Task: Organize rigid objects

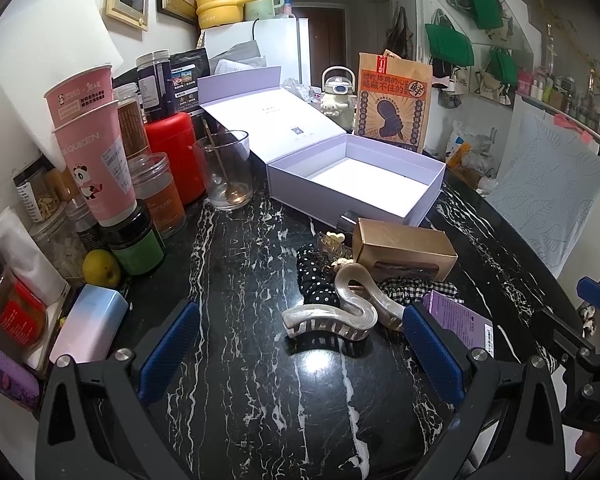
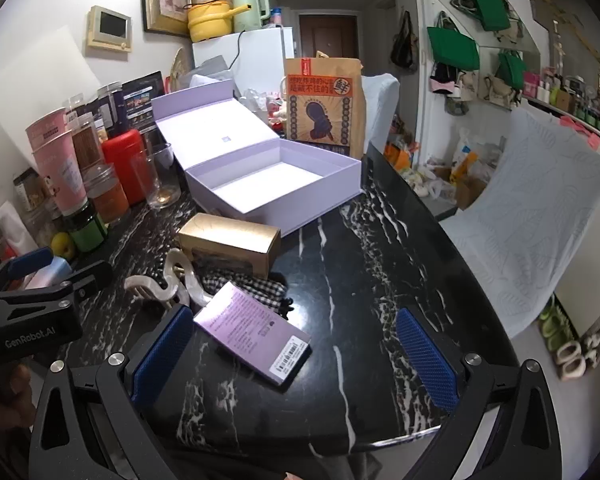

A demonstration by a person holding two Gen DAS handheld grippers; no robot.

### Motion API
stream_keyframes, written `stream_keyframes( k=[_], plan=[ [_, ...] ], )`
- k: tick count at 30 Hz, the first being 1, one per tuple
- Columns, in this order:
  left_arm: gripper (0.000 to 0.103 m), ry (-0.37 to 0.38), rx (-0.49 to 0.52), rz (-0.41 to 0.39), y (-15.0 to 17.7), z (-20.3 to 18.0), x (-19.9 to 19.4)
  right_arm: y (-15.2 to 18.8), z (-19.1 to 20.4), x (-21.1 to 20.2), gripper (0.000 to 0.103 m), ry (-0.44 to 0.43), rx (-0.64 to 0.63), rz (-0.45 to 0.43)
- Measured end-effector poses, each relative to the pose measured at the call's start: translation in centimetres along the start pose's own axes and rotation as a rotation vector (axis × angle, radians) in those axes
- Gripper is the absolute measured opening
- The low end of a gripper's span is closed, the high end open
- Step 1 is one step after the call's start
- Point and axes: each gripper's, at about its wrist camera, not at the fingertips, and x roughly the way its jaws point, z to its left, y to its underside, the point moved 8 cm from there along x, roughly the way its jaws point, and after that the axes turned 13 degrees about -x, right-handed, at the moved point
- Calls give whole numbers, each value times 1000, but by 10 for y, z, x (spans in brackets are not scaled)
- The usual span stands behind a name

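Black marble counter [image 1: 240, 272] fills your view, jars and cups crowding its left edge. Your left tool [image 1: 300, 344] gapes wide and empty over the pearly hair clip [image 1: 332, 316]. Beyond it sit the gold box [image 1: 404, 246] and open lavender box [image 1: 356, 180]. Your right tool [image 2: 296, 356] is wide too, beside the purple packet [image 2: 256, 332].

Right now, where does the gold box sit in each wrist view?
Left wrist: the gold box lies right of centre, in front of the open lavender box.
Right wrist: the gold box lies left of centre, again before the lavender box.
Shared landmark: the brown paper bag behind the lavender box.
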Motion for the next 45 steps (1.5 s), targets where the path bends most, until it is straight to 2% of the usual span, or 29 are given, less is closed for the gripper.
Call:
stream_keyframes(
  k=[32,37,45],
  plan=[
    [103,-2,8,1,0,-1,-3,1,2,1,103,-1,-11,9],
    [103,-10,4,20,4,3,4,3,7,7,103,-51,-28,-7],
    [103,2,-15,73,23,15,21,18,17,27,103,-98,-41,24]
  ],
)
